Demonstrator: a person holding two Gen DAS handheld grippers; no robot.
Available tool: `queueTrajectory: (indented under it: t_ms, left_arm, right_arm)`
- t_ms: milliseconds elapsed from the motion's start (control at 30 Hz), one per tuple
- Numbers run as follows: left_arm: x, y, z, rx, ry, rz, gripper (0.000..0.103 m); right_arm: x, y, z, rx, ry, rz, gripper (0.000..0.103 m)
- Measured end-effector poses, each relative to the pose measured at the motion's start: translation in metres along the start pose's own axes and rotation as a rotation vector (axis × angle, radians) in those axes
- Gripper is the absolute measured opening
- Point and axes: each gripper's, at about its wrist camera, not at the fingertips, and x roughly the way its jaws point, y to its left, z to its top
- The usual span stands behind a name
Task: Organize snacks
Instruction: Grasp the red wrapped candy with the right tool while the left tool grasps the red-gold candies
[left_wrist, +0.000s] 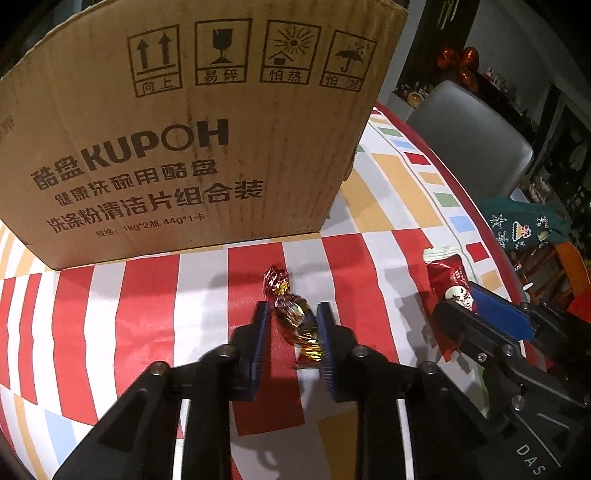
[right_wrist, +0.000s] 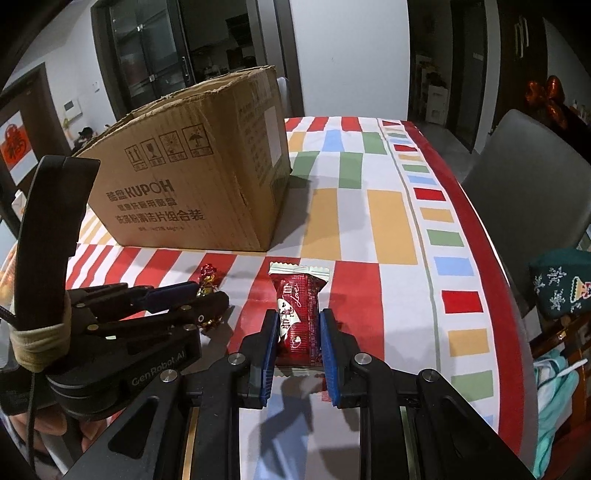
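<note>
- Only my right wrist view shows the top edge of the cardboard box (right_wrist: 192, 162).
- My left gripper (left_wrist: 293, 317) clamps the foil candy (left_wrist: 295, 321) on the tablecloth (left_wrist: 147, 295).
- My right gripper (right_wrist: 298, 325) grasps the red snack packet (right_wrist: 298, 314), near the box.

left gripper (left_wrist: 291, 314): jaws straddle the foil candy, blue pads just off each side, contact unclear
foil candy (left_wrist: 295, 317): red-gold twist wrapper, lying on the surface, far twist end pokes past the pad tips
right gripper (left_wrist: 476, 306): enters from right, jaws around the red snack packet
red snack packet (left_wrist: 445, 273): silver crimped end towards the box
cardboard box (left_wrist: 192, 129): KUPOH print, handling icons, stands behind the candy
surface (left_wrist: 147, 314): red, white, multicolour check cloth
grey chair (left_wrist: 476, 136): beyond the far right edge
</note>
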Motion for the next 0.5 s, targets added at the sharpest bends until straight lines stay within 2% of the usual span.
queueTrajectory:
  t_ms: [300, 500]
  left_arm:
    - [-0.025, 0.007, -0.008, -0.004, -0.021, -0.017, 0.019]
    - [-0.057, 0.012, -0.017, -0.007, -0.067, -0.024, 0.019]
  right_arm:
    - [-0.01, 0.008, -0.001, 0.008, -0.008, 0.025, 0.024]
    - [-0.026, 0.018, 0.0, 0.002, -0.029, 0.035, 0.023]
